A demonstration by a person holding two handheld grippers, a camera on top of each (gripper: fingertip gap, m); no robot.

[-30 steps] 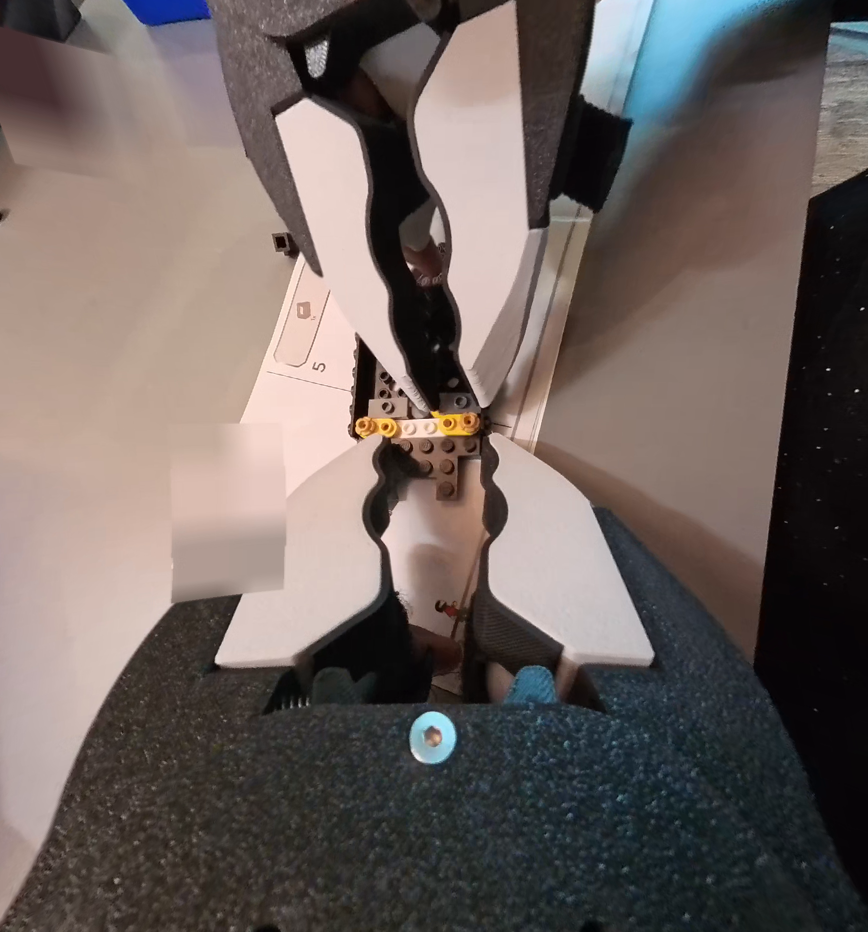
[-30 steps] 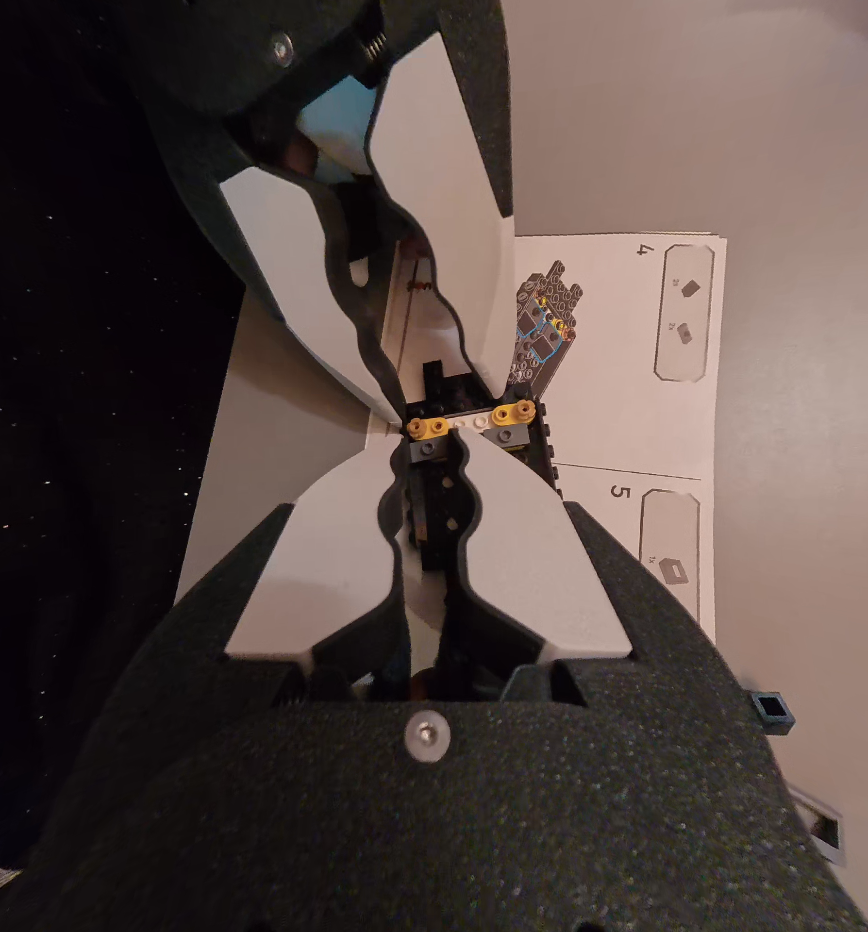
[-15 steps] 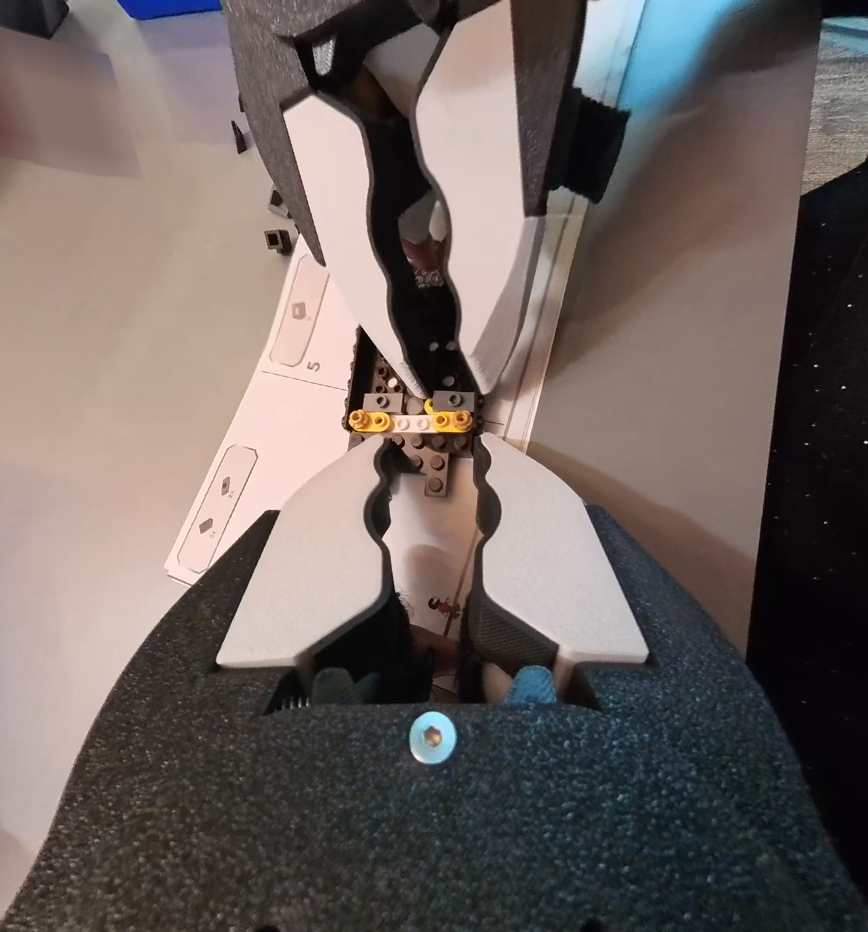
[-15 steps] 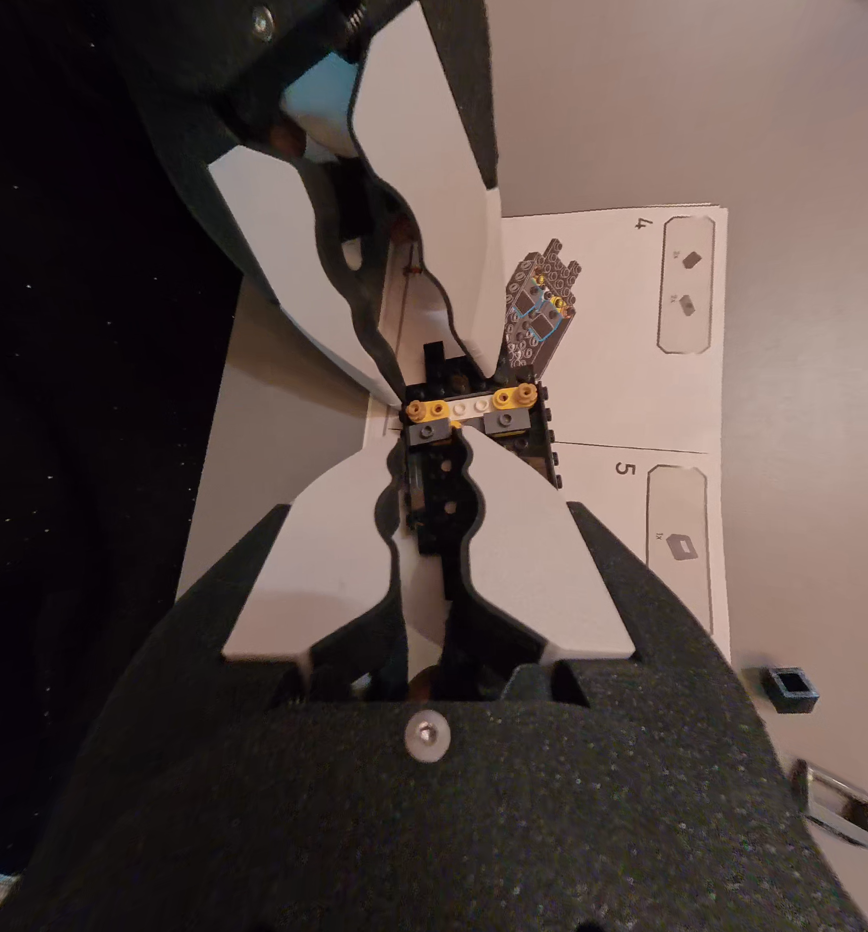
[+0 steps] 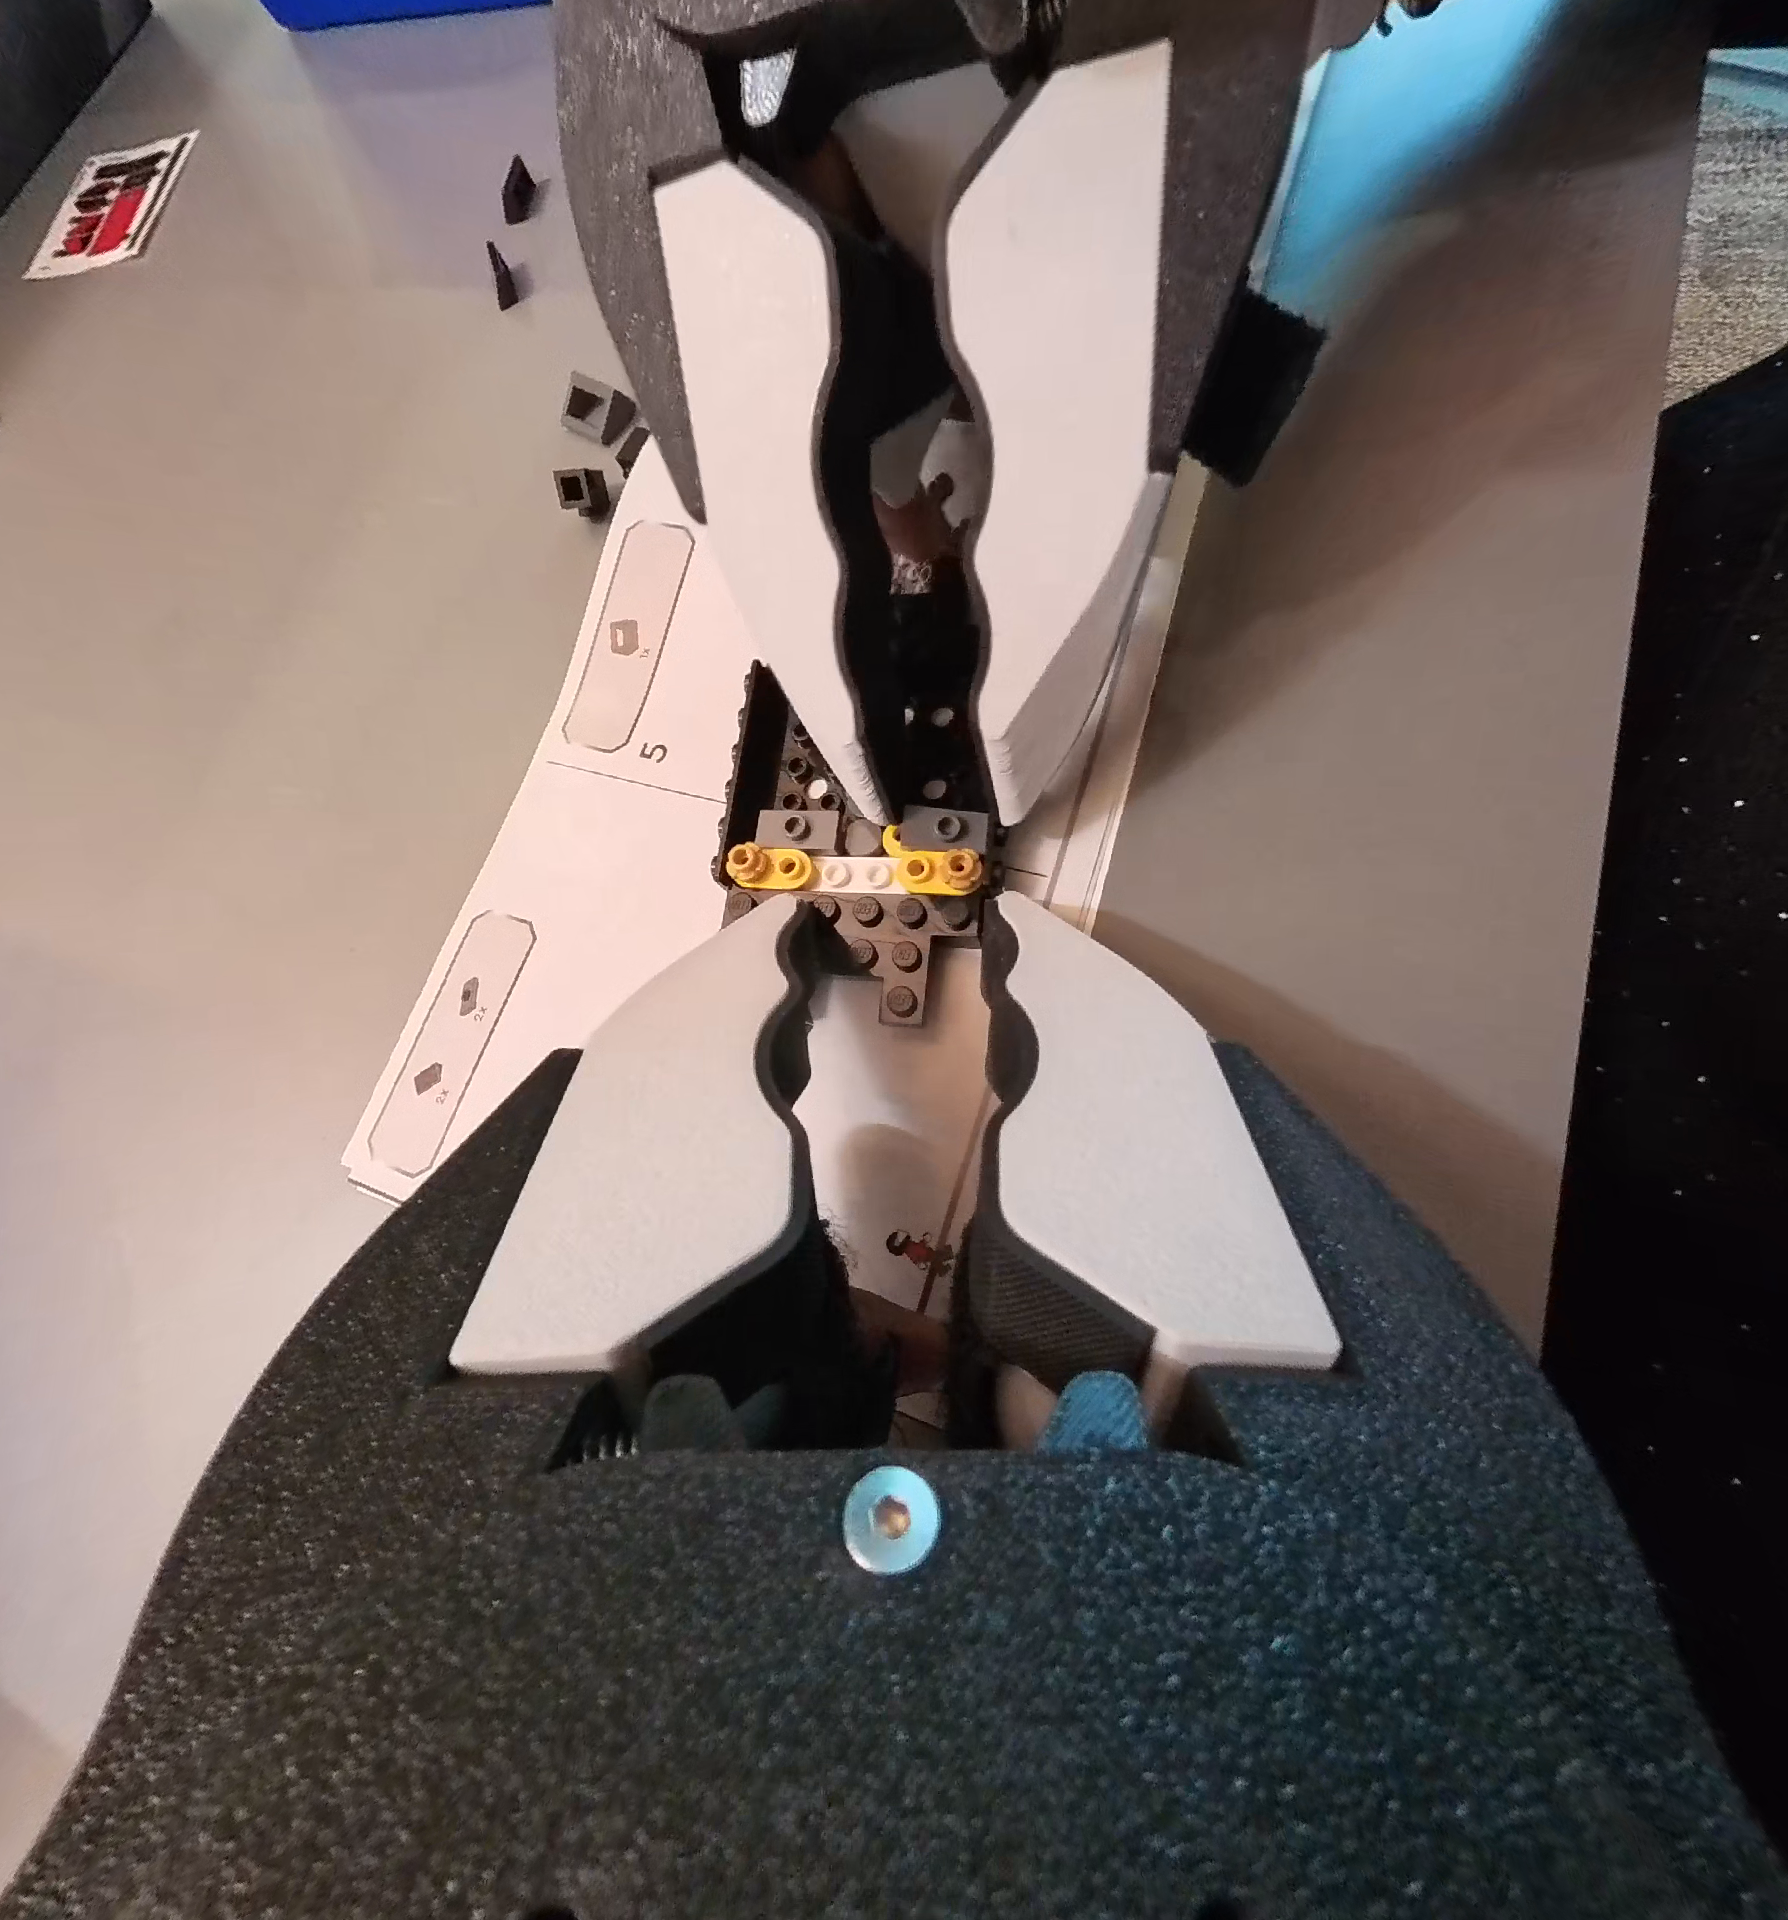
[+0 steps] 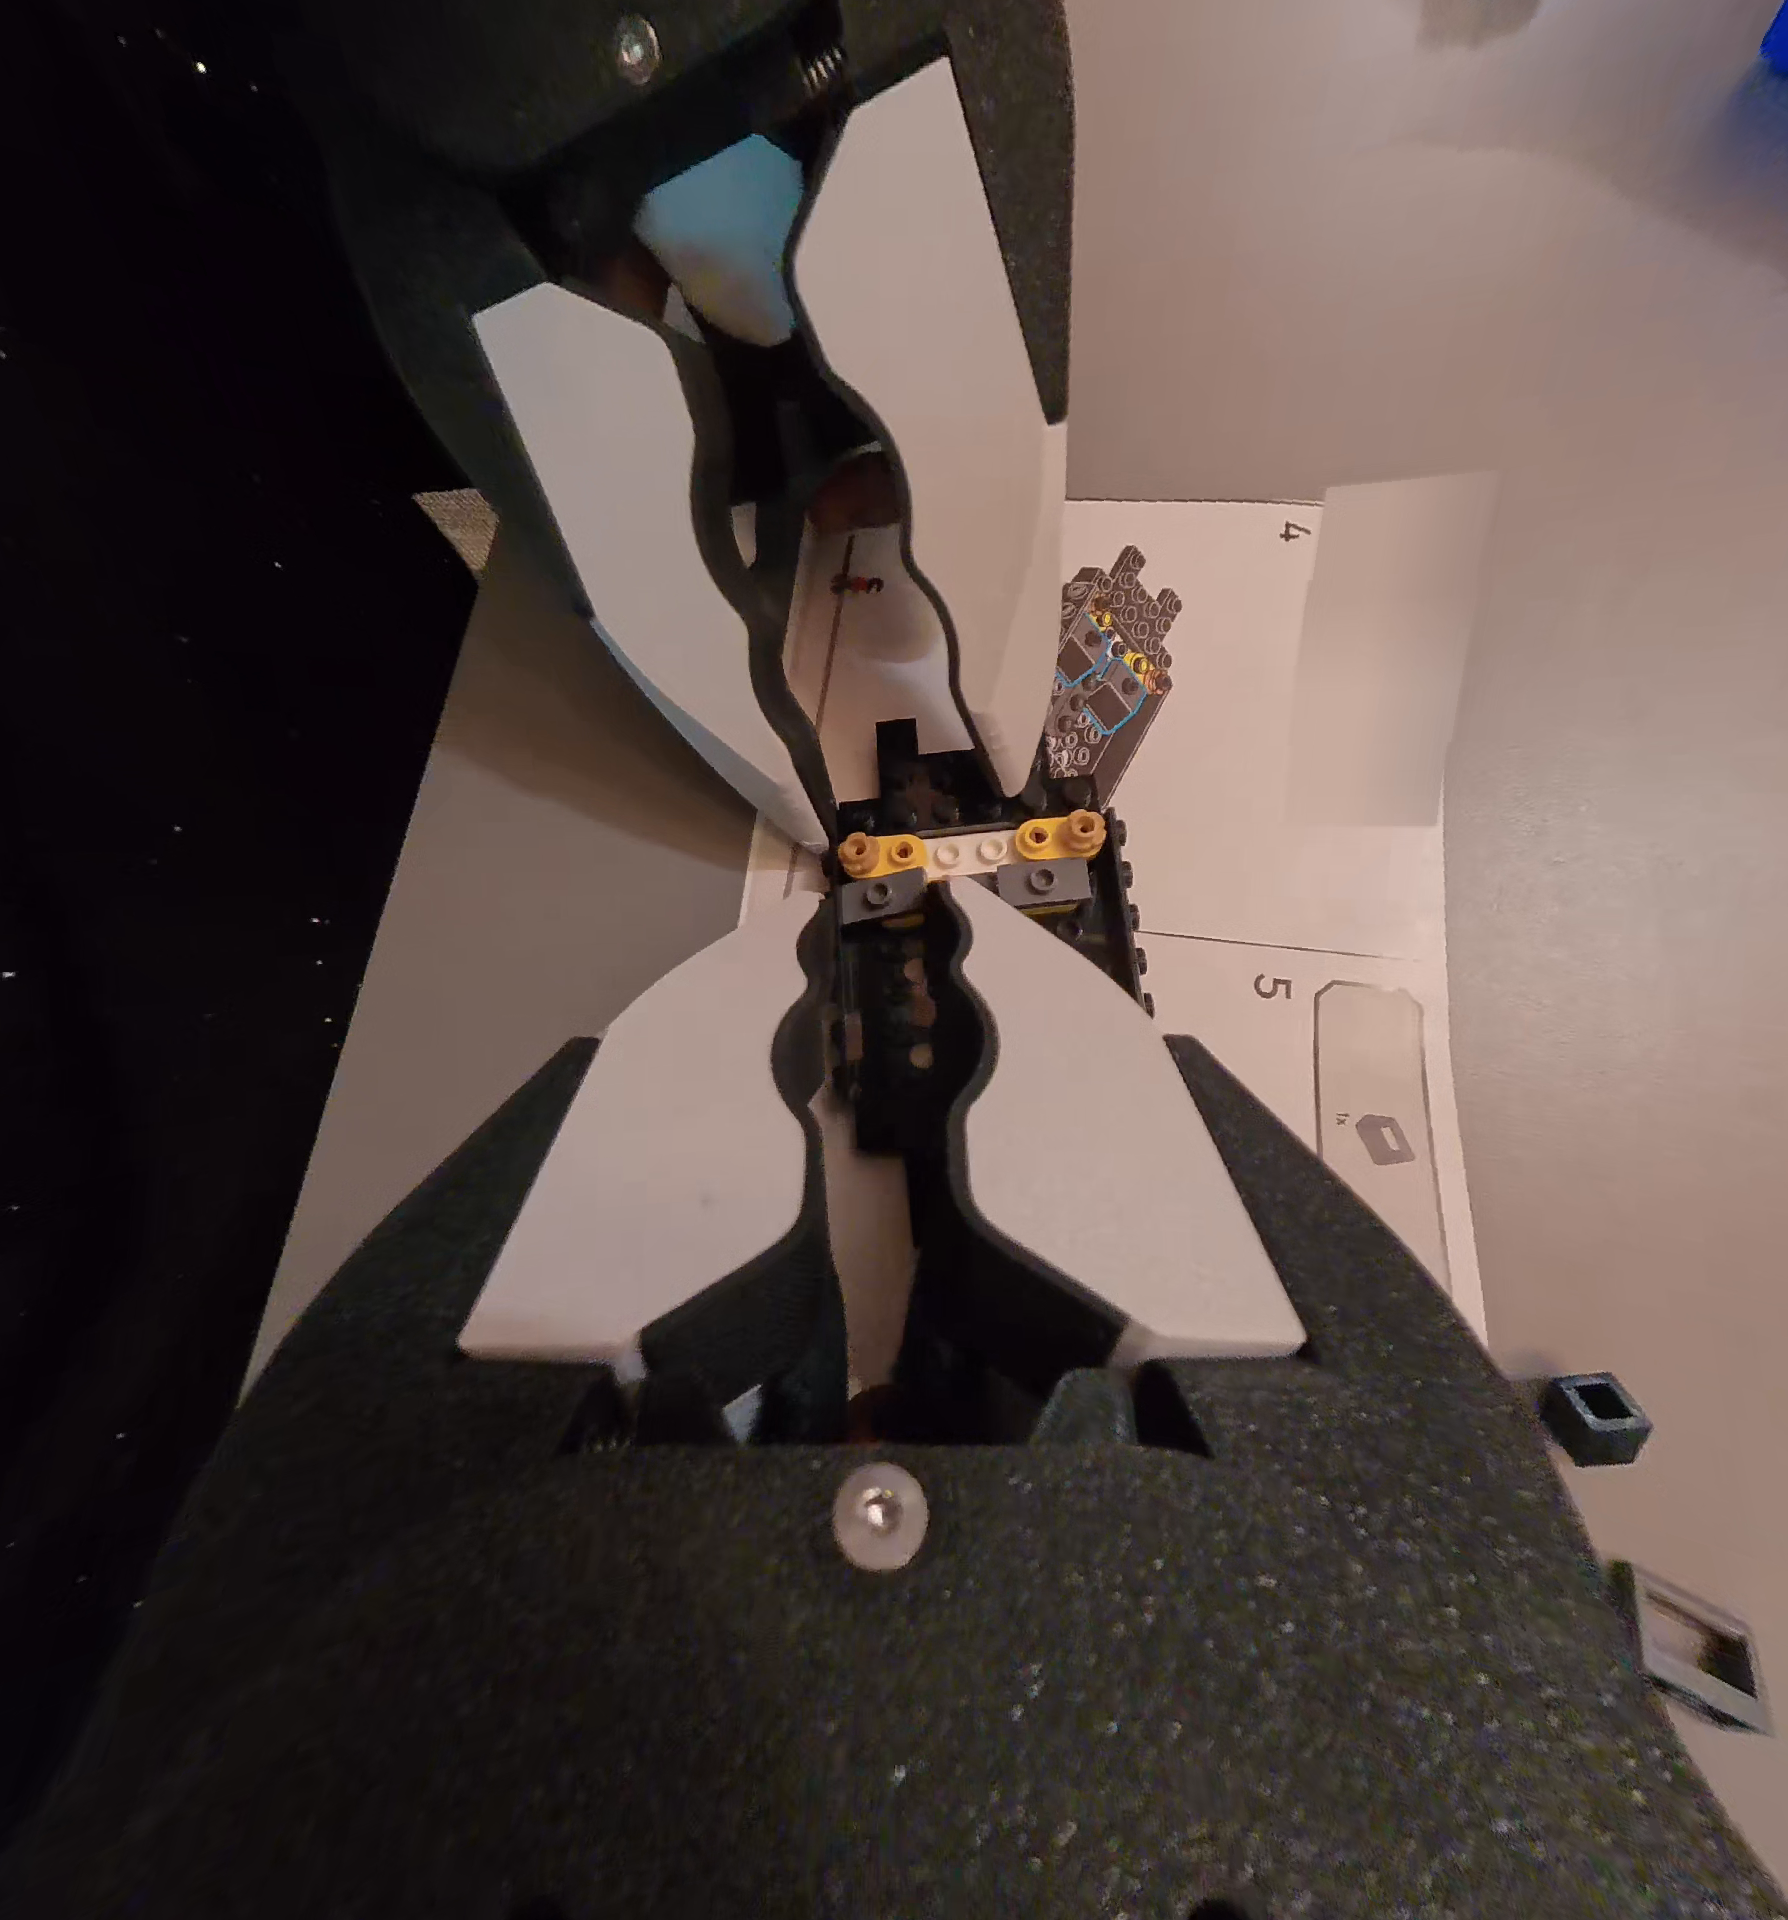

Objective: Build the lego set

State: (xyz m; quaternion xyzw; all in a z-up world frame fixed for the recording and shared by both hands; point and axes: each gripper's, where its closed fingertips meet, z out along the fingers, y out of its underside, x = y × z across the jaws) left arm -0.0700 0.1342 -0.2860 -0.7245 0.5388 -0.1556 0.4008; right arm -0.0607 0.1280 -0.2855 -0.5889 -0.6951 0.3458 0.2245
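Observation:
A small lego build (image 5: 874, 920) of dark studded plates, with a cross row of yellow and white pieces (image 5: 854, 868) and two grey pieces, is held over the instruction booklet (image 5: 609, 831). My left gripper (image 5: 895, 912) comes from the near side and is shut on the build's dark end. My right gripper (image 5: 942, 821) comes from the far side, tips at the right-hand grey piece (image 5: 947, 854). In the right wrist view my right gripper (image 6: 890, 909) is shut on the build's narrow black part (image 6: 895, 1039). The left gripper (image 6: 921, 816) faces it across the yellow row (image 6: 973, 847).
Loose dark pieces (image 5: 589, 405) lie on the grey table left of the booklet, with a sticker (image 5: 111, 203) farther off. A small dark square piece (image 6: 1596, 1418) and a clear piece (image 6: 1700, 1652) lie at my right. The table edge and dark floor (image 5: 1752, 935) are close. The grippers are tip to tip, or close to it.
Both grippers keep their hold on the build. The views have shifted a little, so more of the table and its loose pieces shows.

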